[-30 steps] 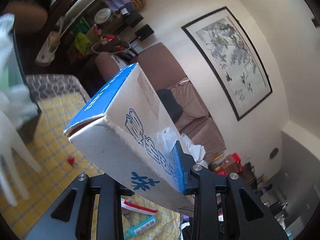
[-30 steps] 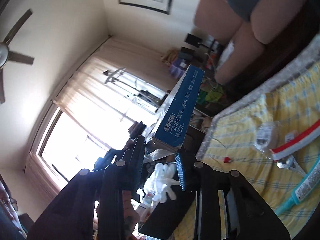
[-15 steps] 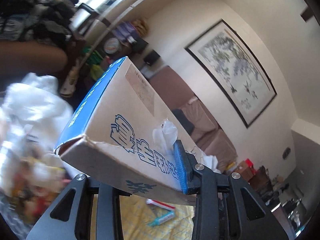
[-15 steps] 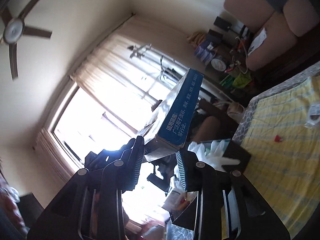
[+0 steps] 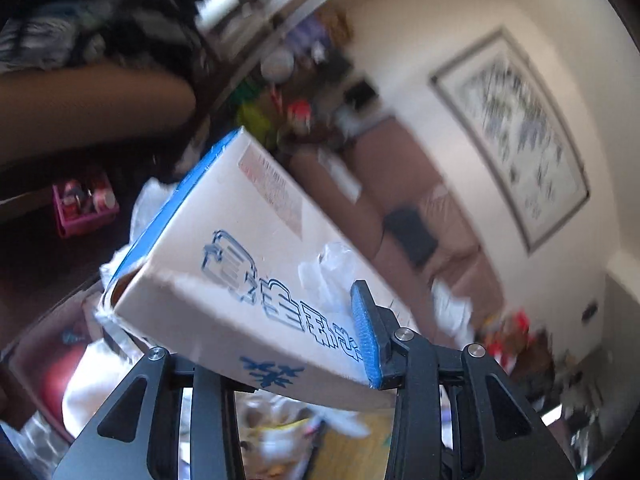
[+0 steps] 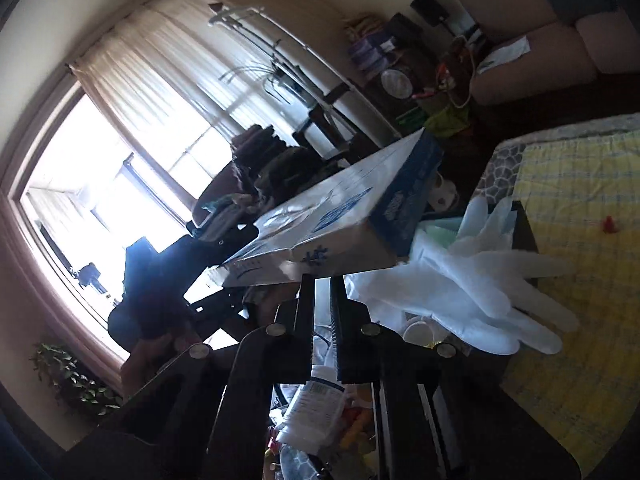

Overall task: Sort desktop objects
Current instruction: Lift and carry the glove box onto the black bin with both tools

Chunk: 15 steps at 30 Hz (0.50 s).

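Left wrist view: my left gripper [image 5: 280, 354] fingers have just been opening yet clamp the glove box [image 5: 256, 264] aloft. Light, crushable cardboard: hold the flat faces. Right wrist view: my right gripper [image 6: 322, 312] is closed, empty, beneath it.

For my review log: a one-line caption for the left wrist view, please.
Left gripper shut on a white-and-blue glove box, carried tilted past a blurred living room with a framed painting and brown sofa.
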{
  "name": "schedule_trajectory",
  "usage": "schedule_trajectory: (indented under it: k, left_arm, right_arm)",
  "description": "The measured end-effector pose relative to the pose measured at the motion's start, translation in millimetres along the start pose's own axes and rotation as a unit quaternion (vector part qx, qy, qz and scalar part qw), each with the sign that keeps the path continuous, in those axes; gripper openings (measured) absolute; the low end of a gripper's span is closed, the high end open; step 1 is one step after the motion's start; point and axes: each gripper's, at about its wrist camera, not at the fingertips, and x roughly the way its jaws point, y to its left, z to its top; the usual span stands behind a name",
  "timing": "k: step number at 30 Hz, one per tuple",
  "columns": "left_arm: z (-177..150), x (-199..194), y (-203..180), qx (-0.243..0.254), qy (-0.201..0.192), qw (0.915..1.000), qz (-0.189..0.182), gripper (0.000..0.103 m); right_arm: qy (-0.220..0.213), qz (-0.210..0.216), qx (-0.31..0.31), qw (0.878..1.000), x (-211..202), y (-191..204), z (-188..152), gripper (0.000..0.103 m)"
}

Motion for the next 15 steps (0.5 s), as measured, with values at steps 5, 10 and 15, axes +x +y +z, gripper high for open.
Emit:
schedule_trajectory:
  k: [5, 10, 15]
  left_arm:
    - [1.2, 41.5, 68.2, -0.1, 0.048, 0.9933, 0.034, 0.04]
    - [21.7, 57.4, 81.2, -0.071, 0.08, 0.9894, 0.098, 0.065]
    - [18.1, 62.8, 47.4, -0.009, 0.104, 0.986, 0.13, 0.085]
  right_arm:
    - [0.112, -0.015, 0.056, 0.992, 65.6, -37.4, -27.6, 0.009]
    - [0.114, -0.04, 0.016, 0.993, 56.6, -18.9, -25.2, 0.009]
    - [0.106, -0.071, -0.065, 0.99, 41.5, 26.8, -0.7, 0.009]
